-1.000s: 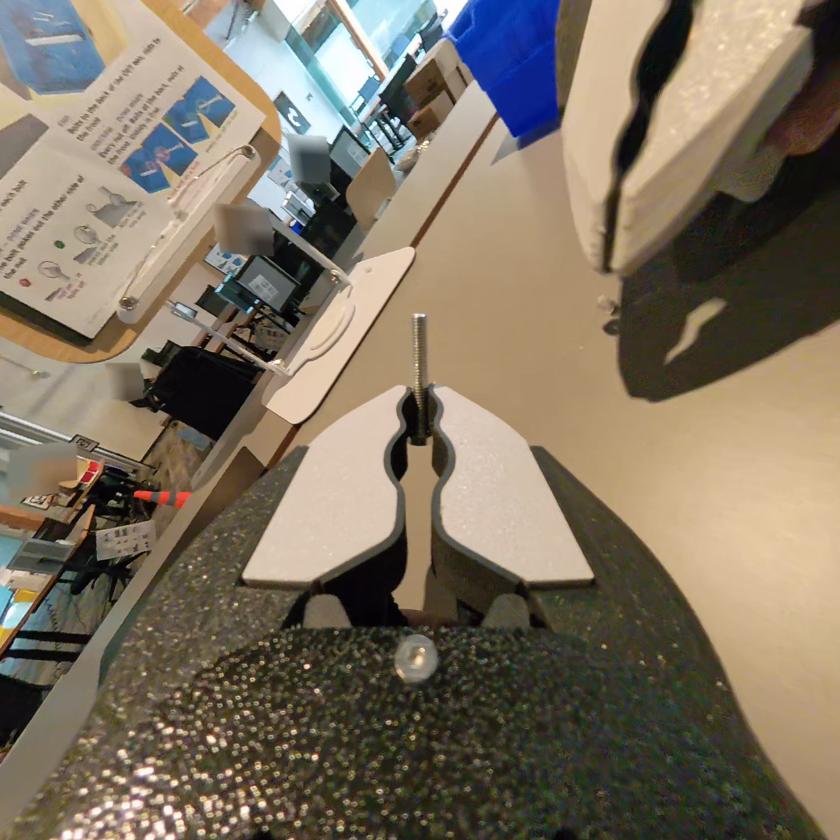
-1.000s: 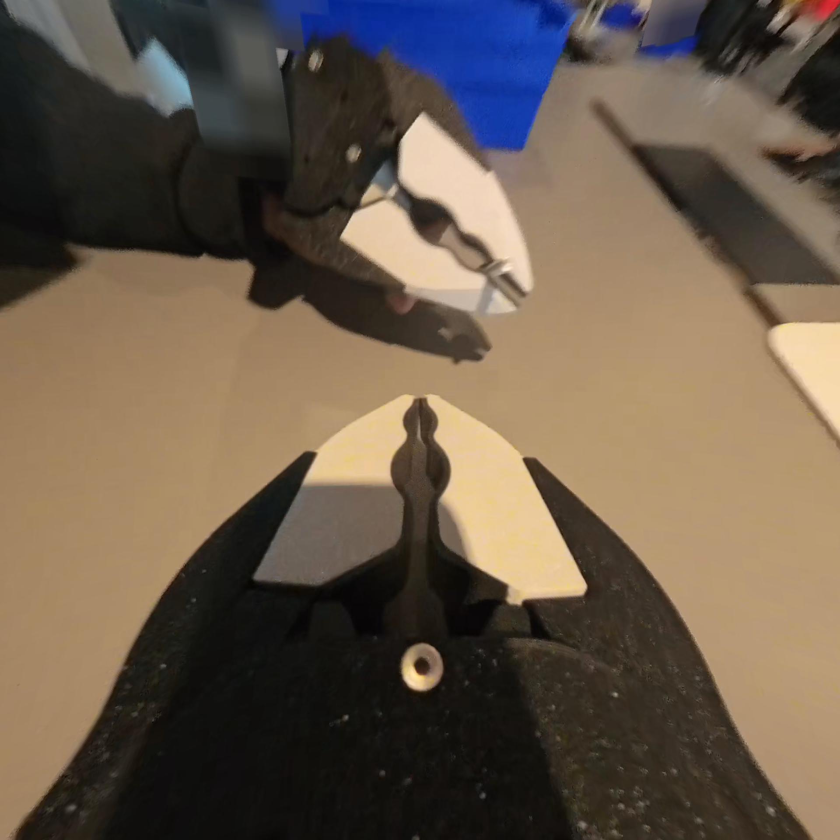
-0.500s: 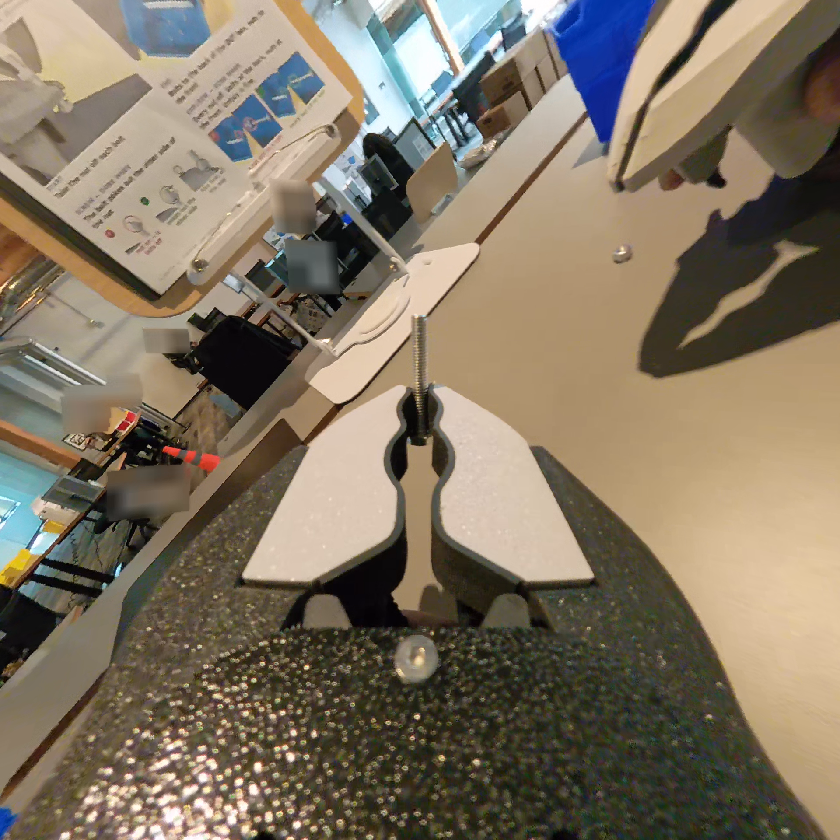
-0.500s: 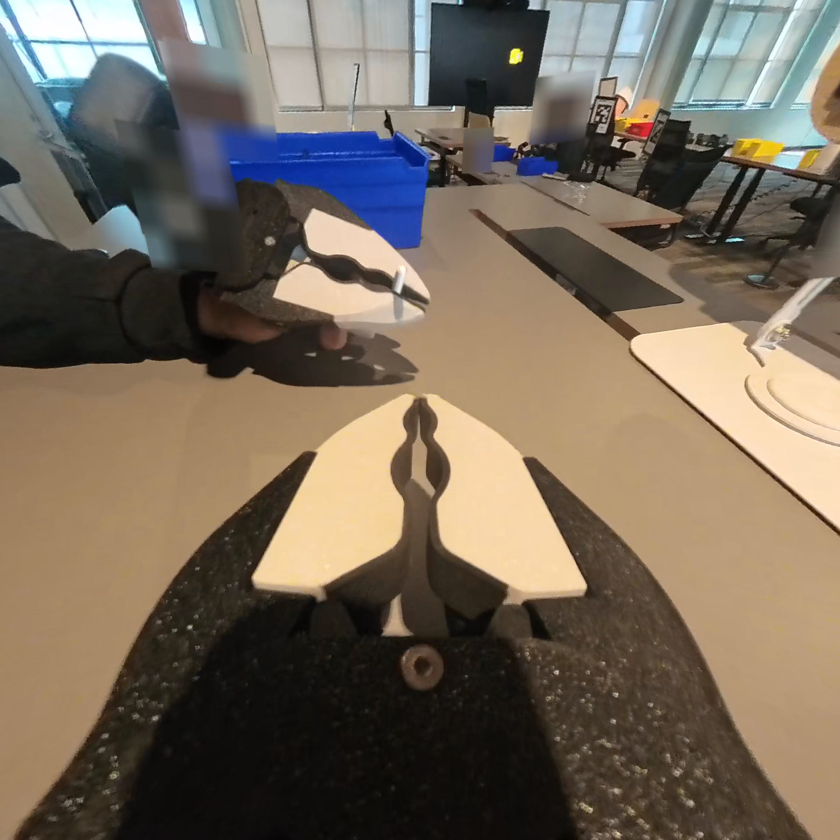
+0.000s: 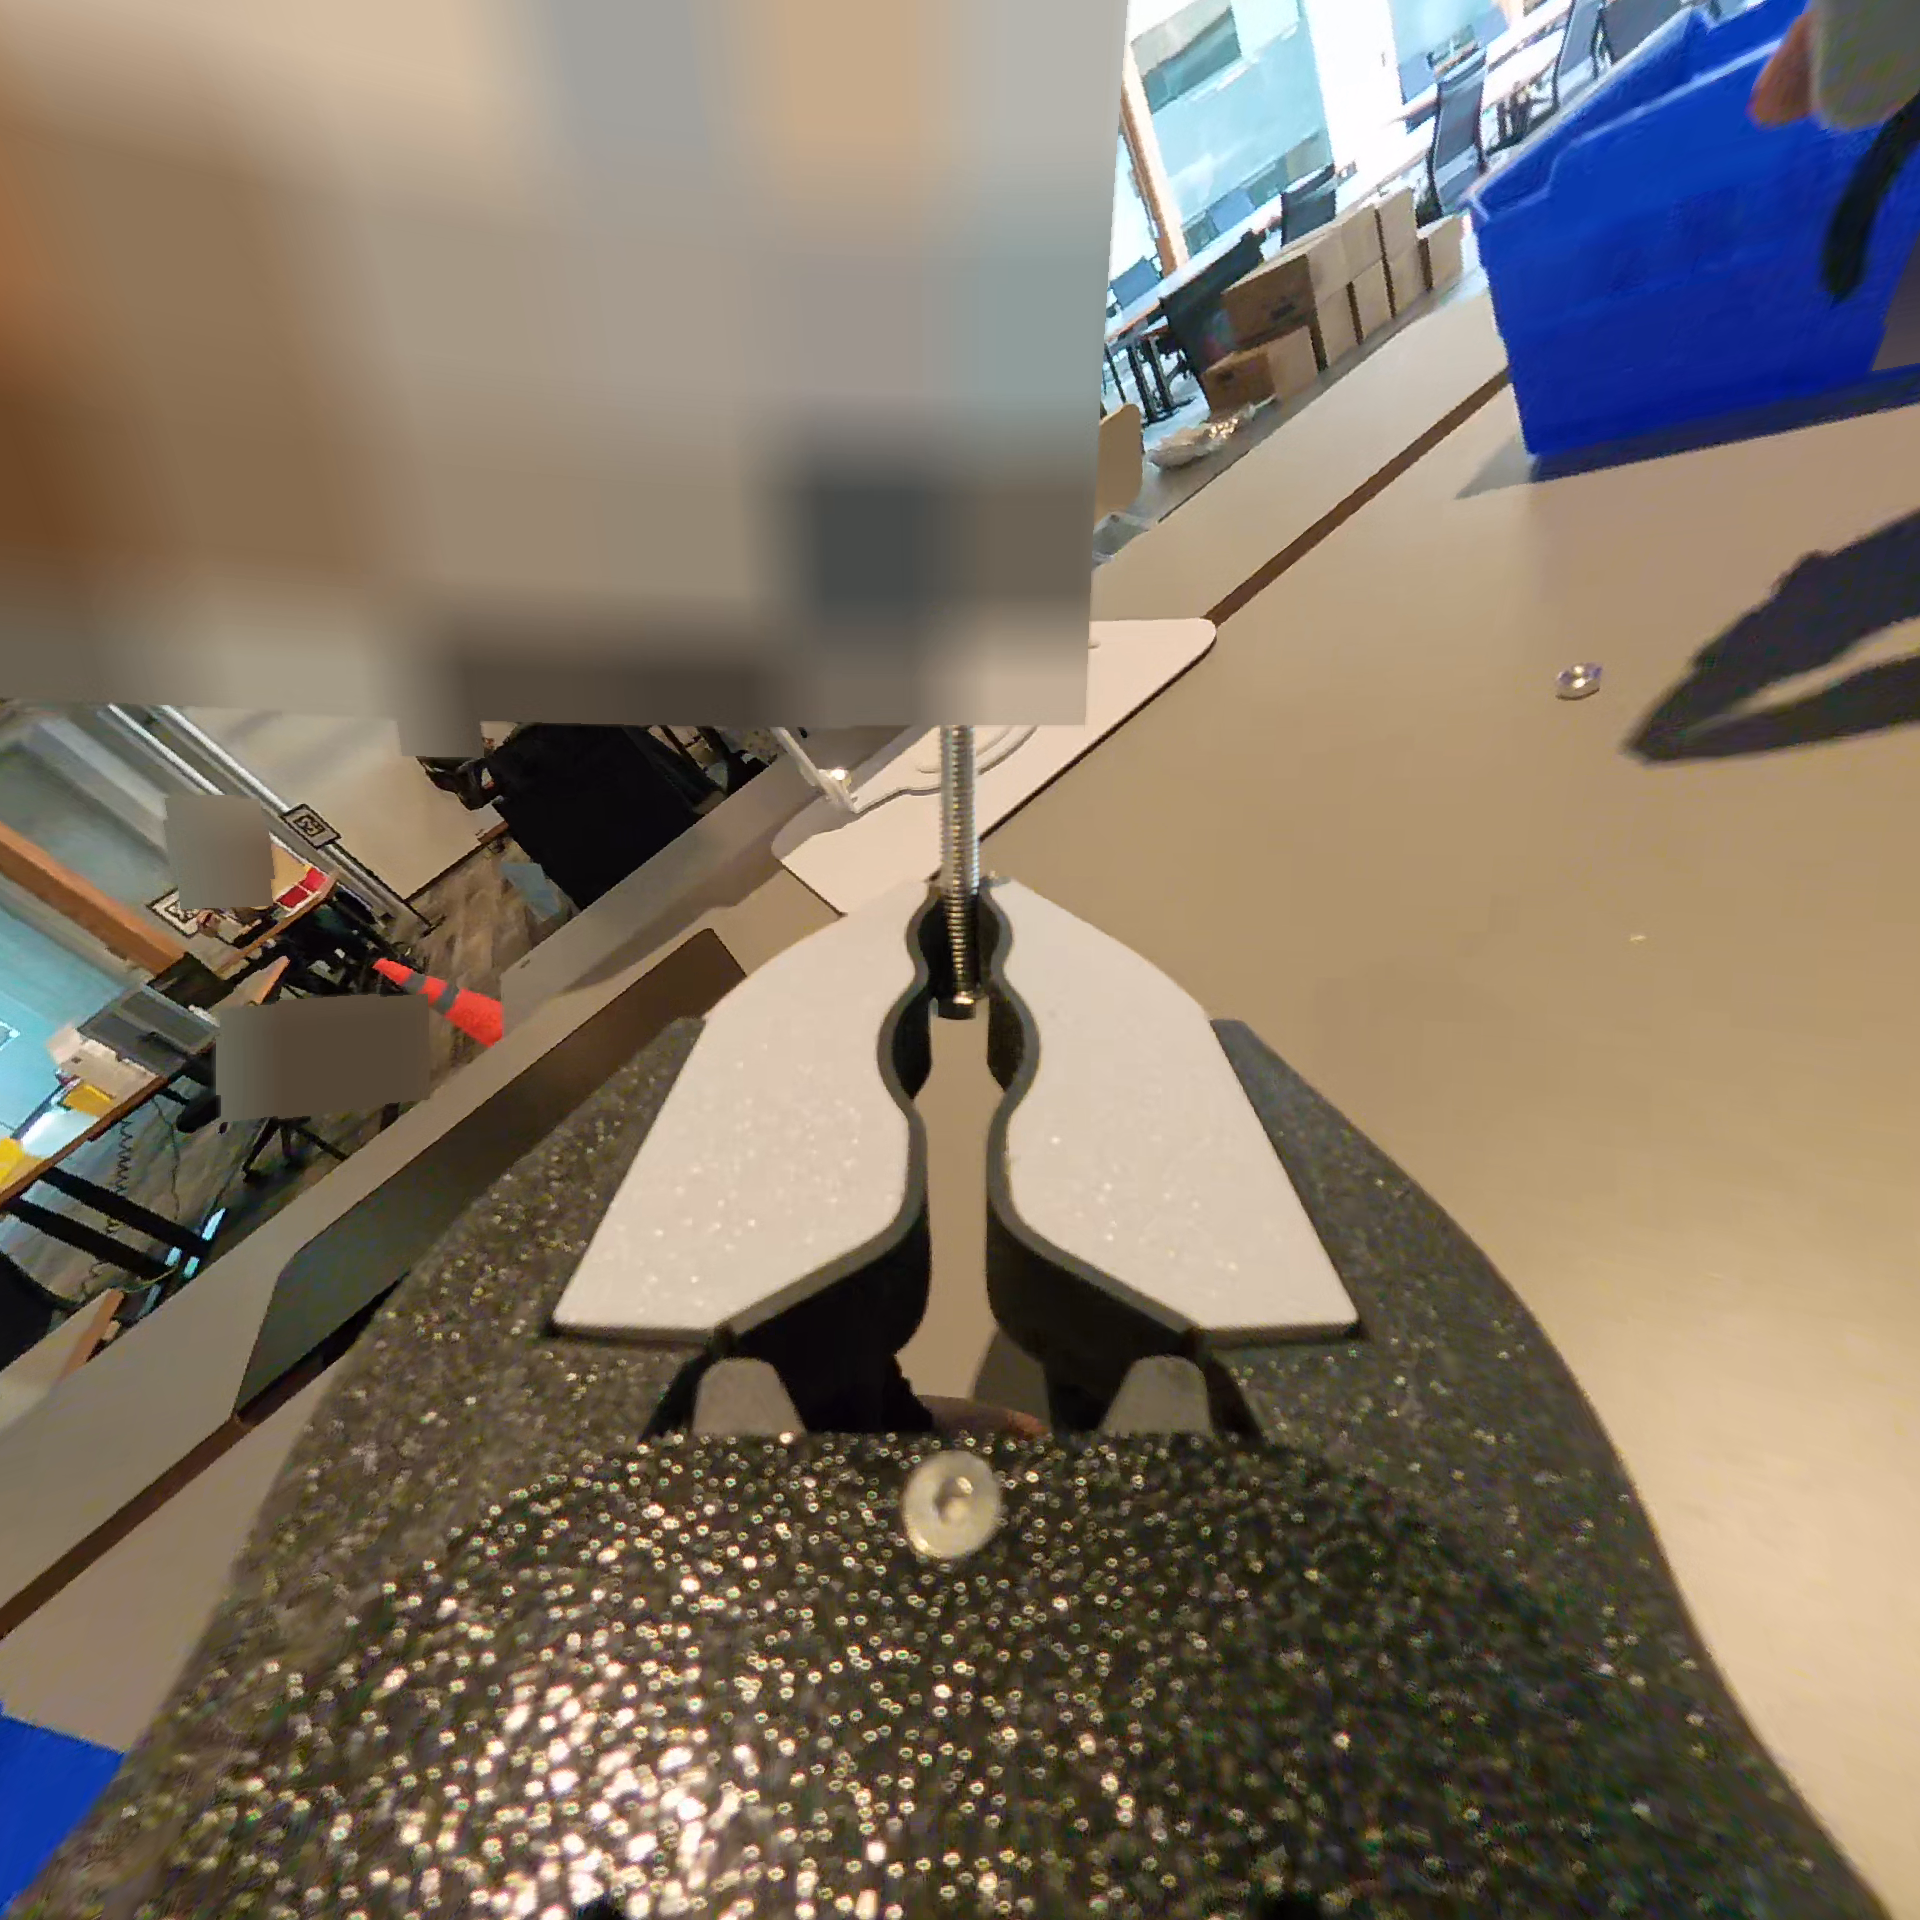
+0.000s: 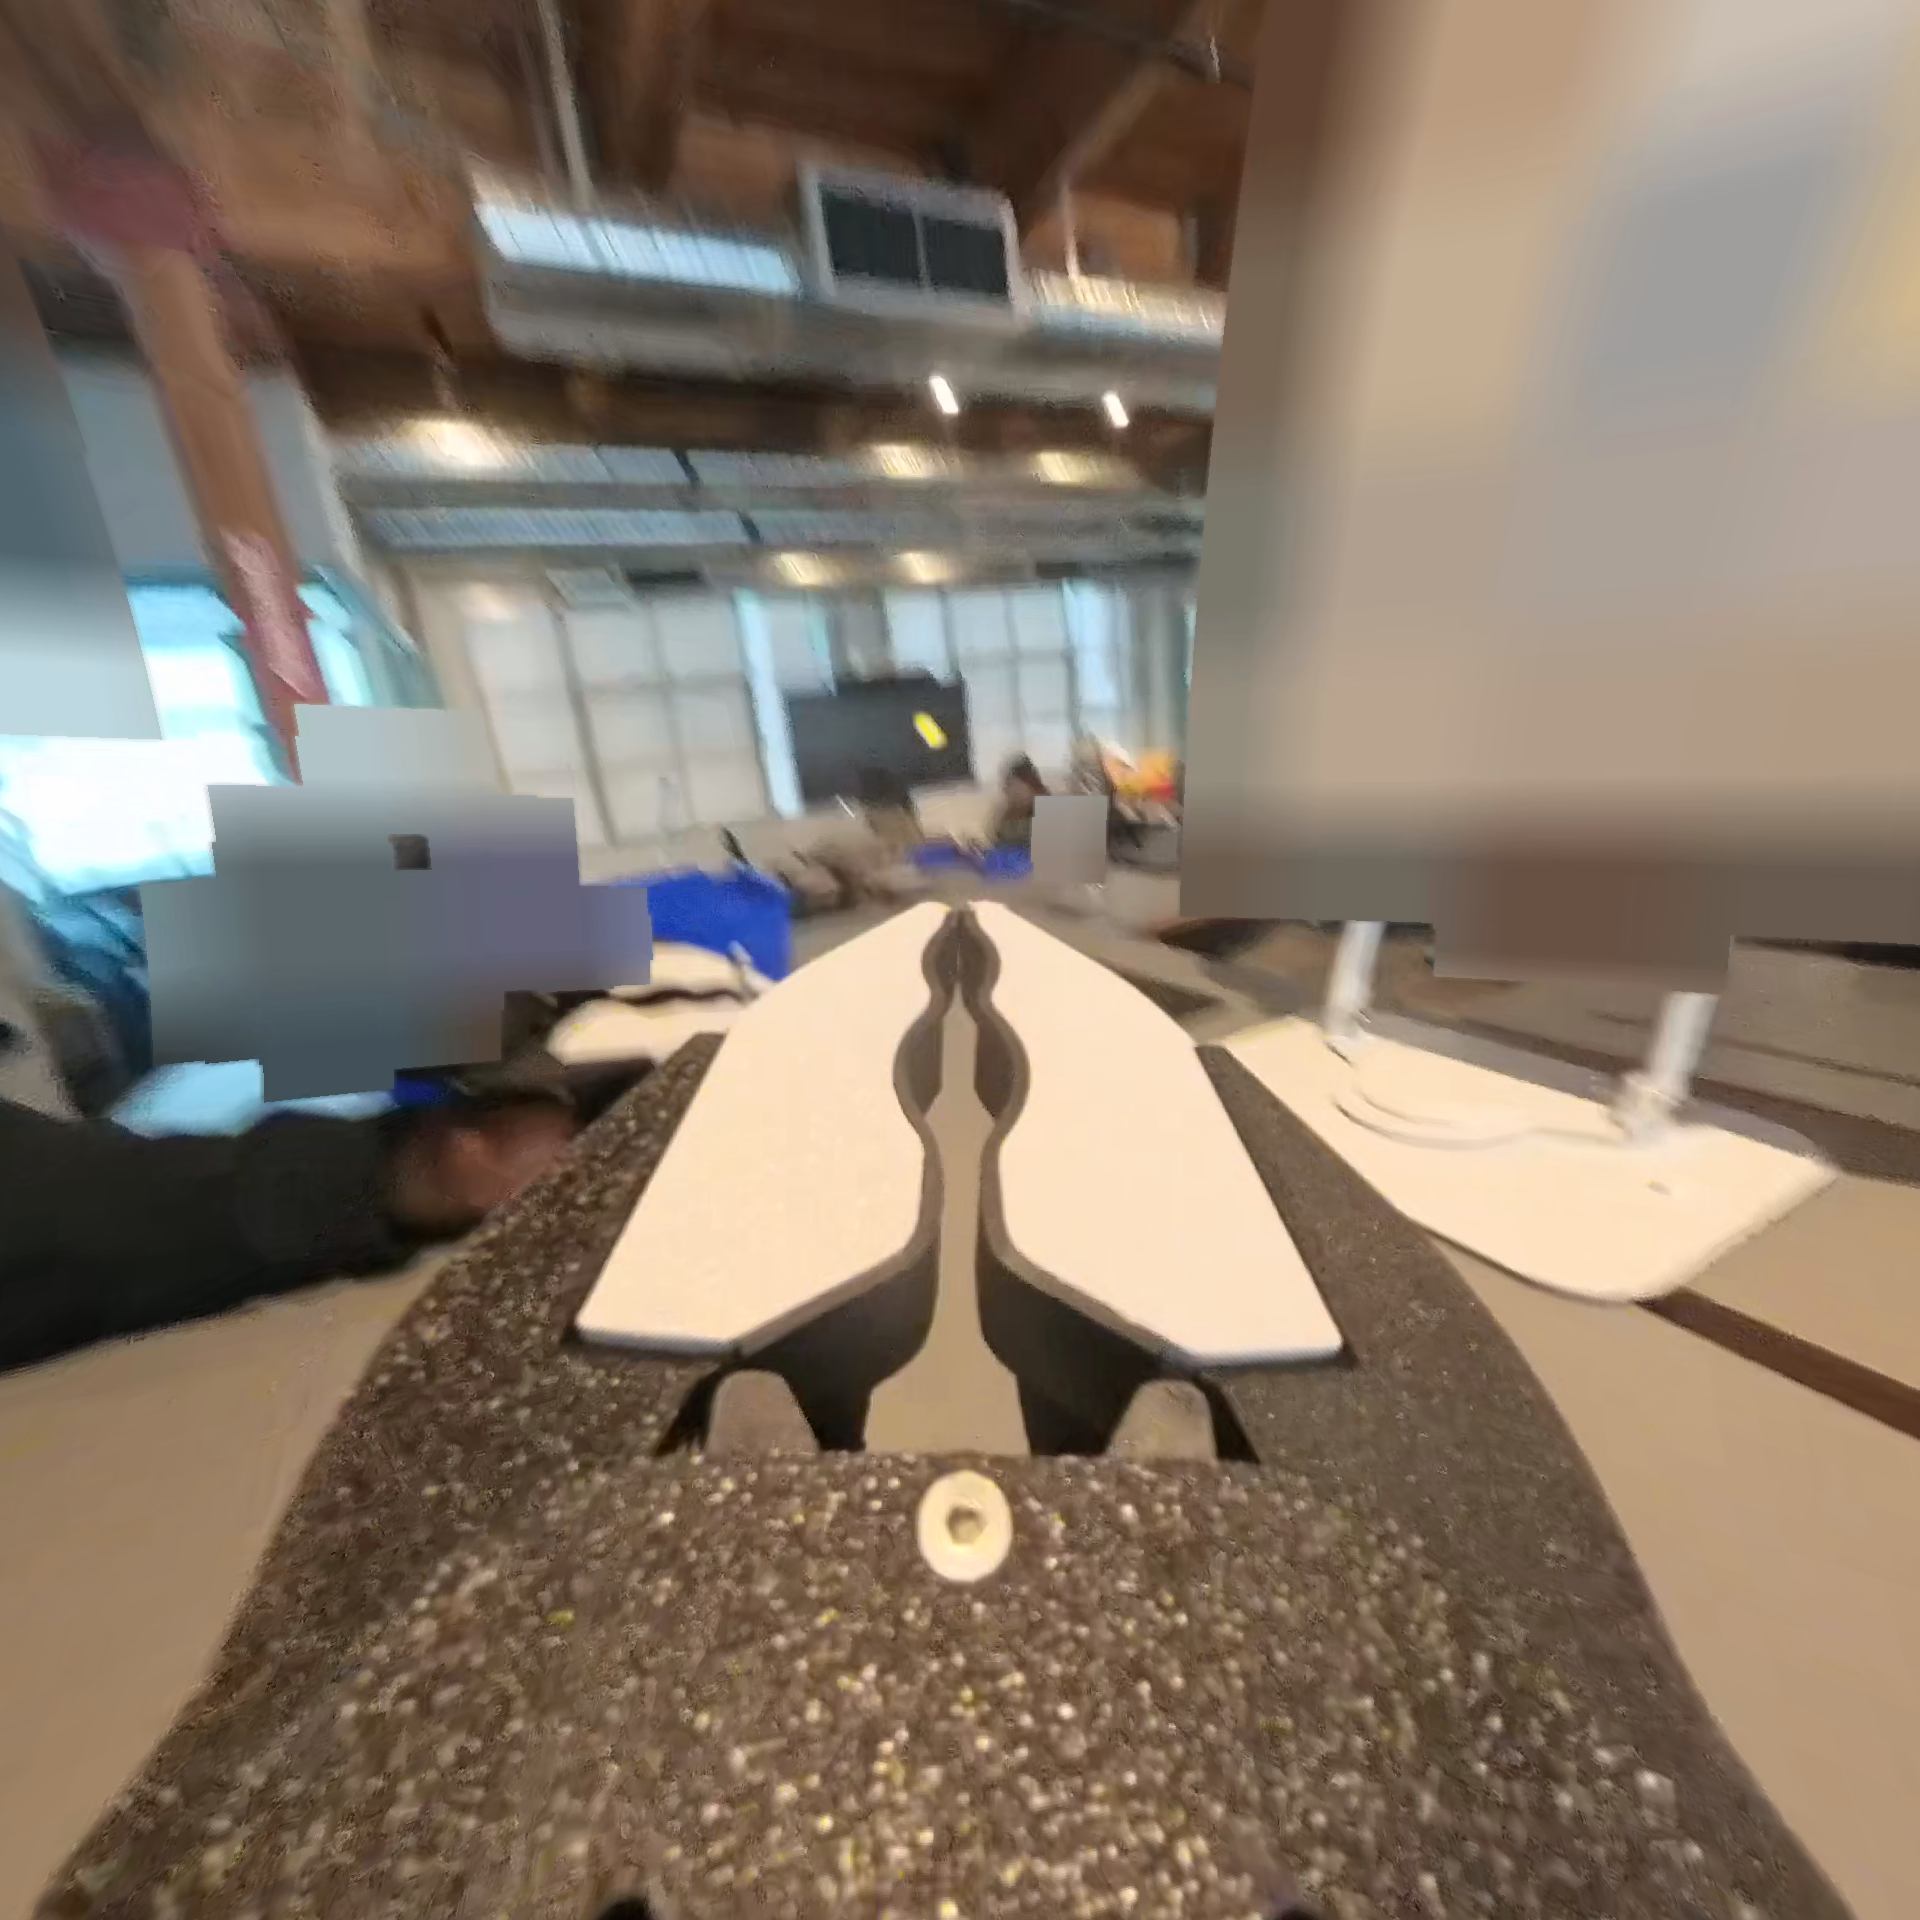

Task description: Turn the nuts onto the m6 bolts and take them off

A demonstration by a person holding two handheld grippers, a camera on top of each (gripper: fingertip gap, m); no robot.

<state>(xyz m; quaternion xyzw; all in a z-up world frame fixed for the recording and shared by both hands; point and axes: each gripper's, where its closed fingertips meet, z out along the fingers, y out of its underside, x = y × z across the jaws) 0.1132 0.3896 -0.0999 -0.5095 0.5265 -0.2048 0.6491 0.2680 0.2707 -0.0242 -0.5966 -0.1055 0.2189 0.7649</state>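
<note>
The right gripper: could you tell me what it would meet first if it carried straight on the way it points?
Nothing close, it seems: the right gripper, shut and empty, aims level above the table toward the far room. The frame is blurred, so depth is unsure.

The bolt [image 5: 956,842] is thin, silver and threaded. It stands out forward from the tips of the left hand-held gripper [image 5: 958,940], with its head between them. A small silver nut [image 5: 1578,678] lies alone on the counter [image 5: 1455,935], far to the right.
</note>
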